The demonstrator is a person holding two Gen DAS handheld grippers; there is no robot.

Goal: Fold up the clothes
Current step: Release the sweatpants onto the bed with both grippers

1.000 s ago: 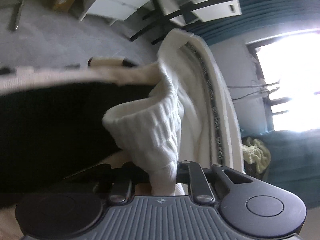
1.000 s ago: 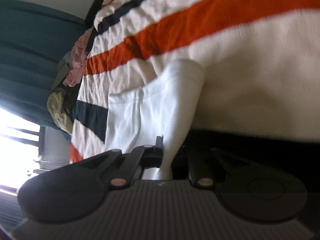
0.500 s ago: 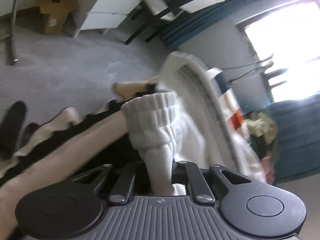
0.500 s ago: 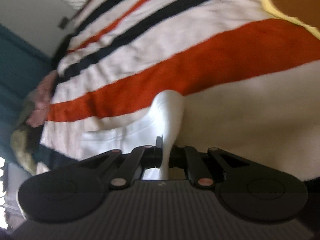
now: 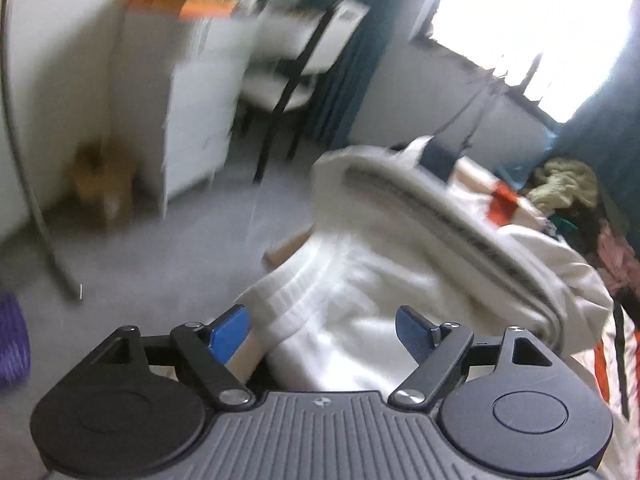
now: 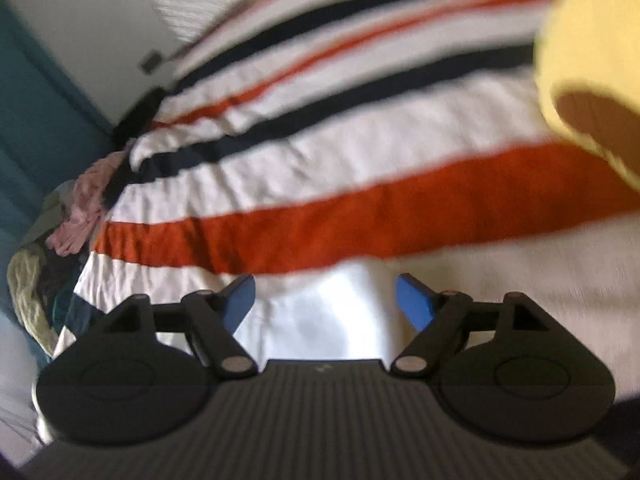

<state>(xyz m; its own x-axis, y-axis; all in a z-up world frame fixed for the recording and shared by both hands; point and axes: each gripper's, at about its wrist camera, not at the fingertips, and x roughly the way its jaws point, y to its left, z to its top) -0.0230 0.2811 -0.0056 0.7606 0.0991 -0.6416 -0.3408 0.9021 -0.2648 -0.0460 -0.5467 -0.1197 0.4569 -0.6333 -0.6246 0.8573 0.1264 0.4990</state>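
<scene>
Between spread jaws: white sweater [image 5: 360, 292], blurred; bedspread [image 6: 360, 216] smeared.

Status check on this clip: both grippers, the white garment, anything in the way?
Left gripper open, ribbed cuff of white sweater loose between jaws. Right gripper open over white fabric on striped bedspread. Clothes pile off to the side, nothing blocking.

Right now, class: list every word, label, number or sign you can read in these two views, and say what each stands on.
No readable text.
Left hand-held gripper: small round emblem on its body, no letters.
White sweater: dark patterned band, too blurred to read.
Striped bedspread: stripes only.
</scene>
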